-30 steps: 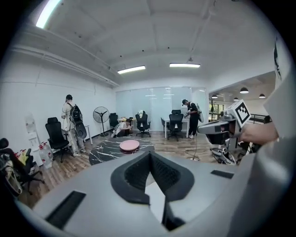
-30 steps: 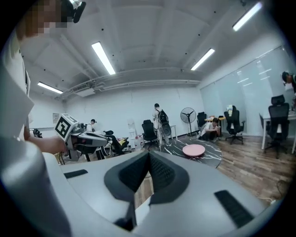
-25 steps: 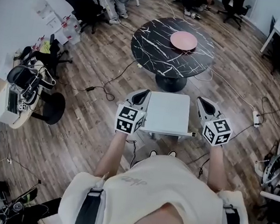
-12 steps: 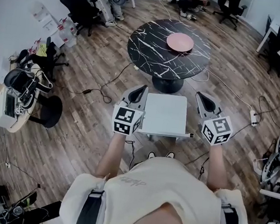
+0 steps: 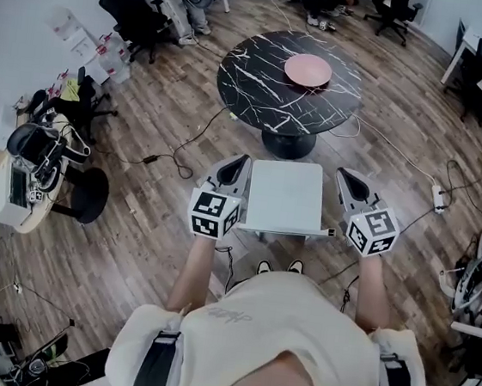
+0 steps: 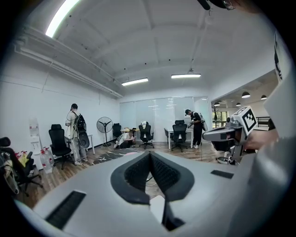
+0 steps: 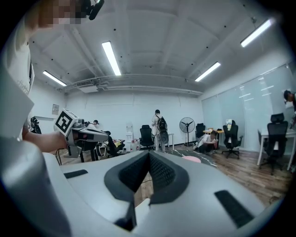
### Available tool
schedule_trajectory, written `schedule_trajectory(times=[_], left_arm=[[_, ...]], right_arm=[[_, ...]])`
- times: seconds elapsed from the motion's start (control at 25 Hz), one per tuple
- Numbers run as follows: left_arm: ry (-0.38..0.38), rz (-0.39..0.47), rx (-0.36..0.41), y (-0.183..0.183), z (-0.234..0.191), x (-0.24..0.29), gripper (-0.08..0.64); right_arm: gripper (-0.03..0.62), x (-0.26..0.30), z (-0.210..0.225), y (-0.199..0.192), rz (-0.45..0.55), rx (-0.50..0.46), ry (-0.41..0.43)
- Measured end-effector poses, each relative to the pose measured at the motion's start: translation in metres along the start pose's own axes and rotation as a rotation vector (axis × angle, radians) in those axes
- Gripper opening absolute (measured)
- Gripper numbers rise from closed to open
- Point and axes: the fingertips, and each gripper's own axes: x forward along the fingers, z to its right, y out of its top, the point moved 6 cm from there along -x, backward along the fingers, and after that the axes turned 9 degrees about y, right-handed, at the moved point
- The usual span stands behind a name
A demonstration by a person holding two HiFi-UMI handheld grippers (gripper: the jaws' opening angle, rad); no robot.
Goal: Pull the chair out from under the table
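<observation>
In the head view a white chair (image 5: 285, 197) with a square seat stands on the wood floor just in front of the round black marble table (image 5: 262, 82). None of the seat lies under the tabletop. My left gripper (image 5: 243, 162) is alongside the seat's left edge and my right gripper (image 5: 344, 174) alongside its right edge. Whether either touches the chair I cannot tell. Both are shut with nothing between the jaws. The left gripper view shows my shut left gripper (image 6: 150, 156) and the right gripper view shows my shut right gripper (image 7: 149, 156), each pointing roughly level into the room.
A pink plate (image 5: 307, 68) lies on the table. Cables (image 5: 186, 143) trail over the floor on both sides of the chair, with a power strip (image 5: 438, 198) at the right. Black office chairs (image 5: 132, 7) and people stand along the far wall; a cluttered stand (image 5: 23, 172) is at the left.
The view has shifted slightly. Both grippers and the chair keep their places beside each other.
</observation>
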Motion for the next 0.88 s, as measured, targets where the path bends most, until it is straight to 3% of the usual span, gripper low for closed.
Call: schedule_trajectory(times=[0.88], left_arm=[[-0.038, -0.014, -0.014, -0.01, 0.013, -0.003, 0.017]], right_arm=[[0.005, -0.007, -0.006, -0.002, -0.004, -0.024, 0.018]])
